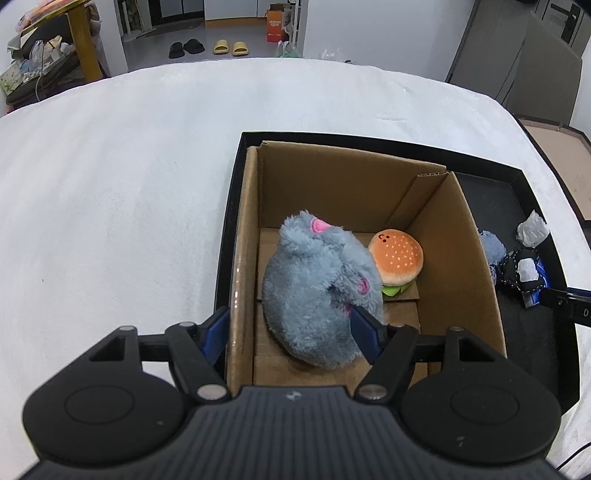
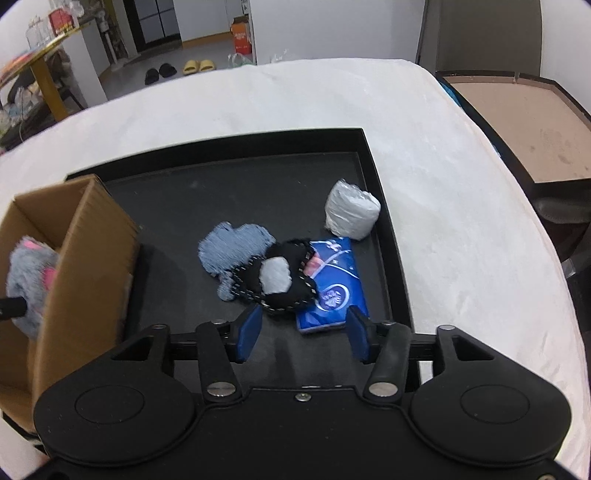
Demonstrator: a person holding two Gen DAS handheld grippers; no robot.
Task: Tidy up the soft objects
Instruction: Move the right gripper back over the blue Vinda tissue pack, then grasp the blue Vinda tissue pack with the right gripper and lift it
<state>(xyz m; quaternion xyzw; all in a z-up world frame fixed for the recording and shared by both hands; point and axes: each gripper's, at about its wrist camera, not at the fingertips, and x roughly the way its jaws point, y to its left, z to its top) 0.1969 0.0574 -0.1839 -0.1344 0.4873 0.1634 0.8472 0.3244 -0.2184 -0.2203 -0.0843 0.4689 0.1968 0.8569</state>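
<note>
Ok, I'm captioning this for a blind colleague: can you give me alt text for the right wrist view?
The open right claw hovers over a black tray holding a black stitched pouch lying partly on a blue tissue packet and partly on a blue knitted cloth, with a grey plastic-wrapped bundle beyond. At left, a brown cardboard box holds a grey fluffy plush toy.

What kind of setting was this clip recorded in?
Most likely a lived-in home: slippers lie on the floor by a doorway, and a white plush cover lies under the black tray.

White walls [image 1: 351, 26], grey floor [image 1: 207, 40], gold-legged table [image 1: 83, 40]
</note>
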